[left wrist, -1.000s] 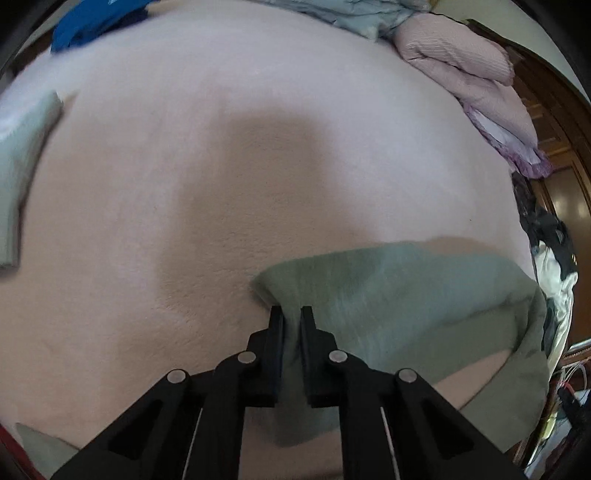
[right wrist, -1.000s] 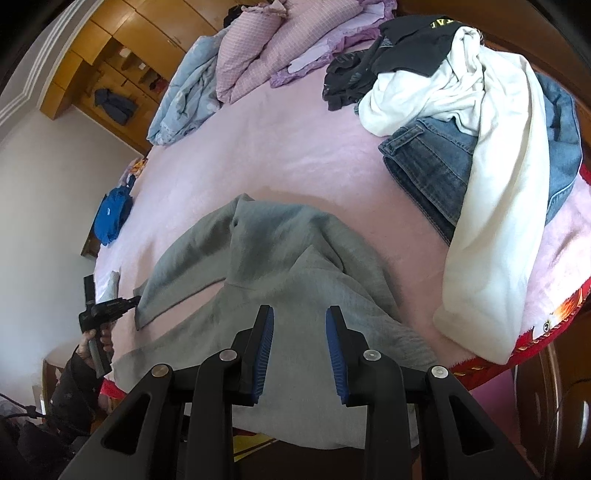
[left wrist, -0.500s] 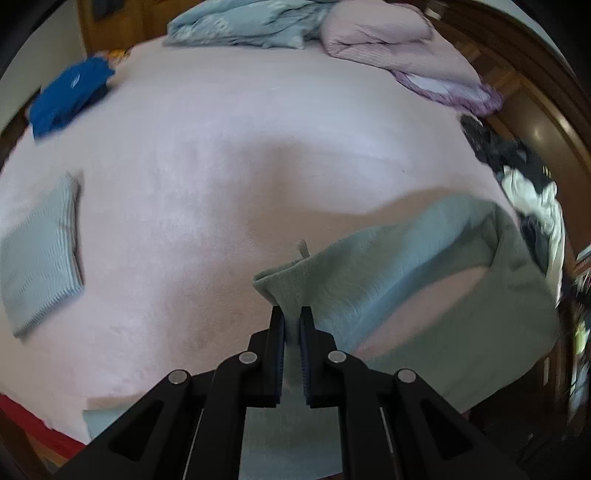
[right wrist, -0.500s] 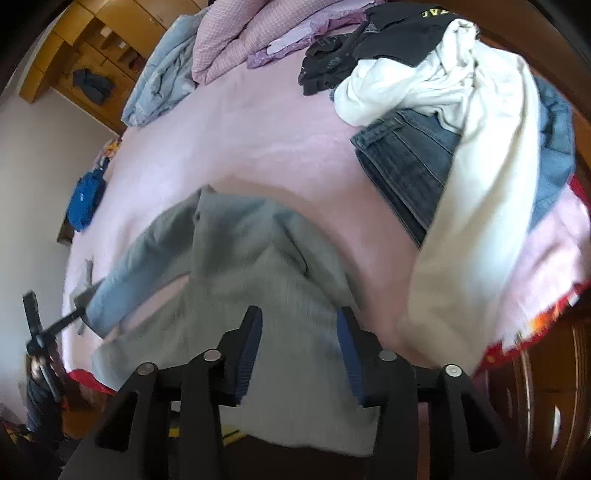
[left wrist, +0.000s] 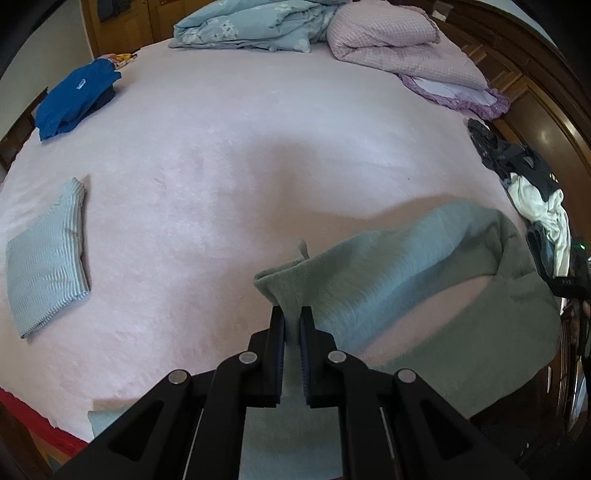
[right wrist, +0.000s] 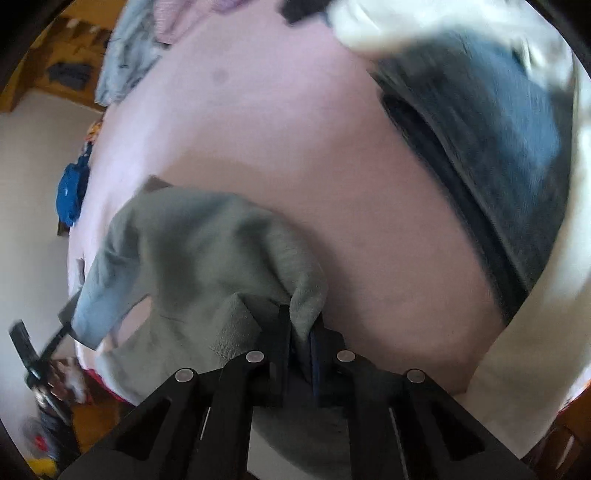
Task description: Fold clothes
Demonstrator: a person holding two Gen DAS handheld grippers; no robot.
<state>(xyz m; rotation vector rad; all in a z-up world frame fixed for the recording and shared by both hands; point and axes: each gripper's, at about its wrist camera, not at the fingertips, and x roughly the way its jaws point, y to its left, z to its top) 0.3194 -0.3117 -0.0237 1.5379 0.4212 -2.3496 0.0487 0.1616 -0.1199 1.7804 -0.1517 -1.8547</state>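
Observation:
A grey-green sweatshirt (left wrist: pixel 388 273) lies on the pink bed (left wrist: pixel 258 147) near its front right edge. My left gripper (left wrist: pixel 291 314) is shut on the cuff of one sleeve and holds it raised off the bed. In the right wrist view the sweatshirt (right wrist: pixel 207 243) bunches up in front of my right gripper (right wrist: pixel 301 321), whose jaws are closing with a raised fold of the fabric pinched between them. The left gripper (right wrist: pixel 55 339) shows there at the far left, gripping the sleeve end, with a person's hand (right wrist: pixel 62 373) below it.
A folded striped light-blue garment (left wrist: pixel 44 254) lies at the left, a blue garment (left wrist: pixel 77 96) further back. A blue duvet (left wrist: pixel 251 26) and a pink quilt (left wrist: pixel 399 40) sit at the head. Jeans (right wrist: pixel 480 147) and a white garment (right wrist: pixel 406 22) are piled right of the sweatshirt.
The left gripper rose with the sleeve cuff in it, then held still. The right gripper came down onto the sweatshirt, widened its jaws, then closed on a fold of it.

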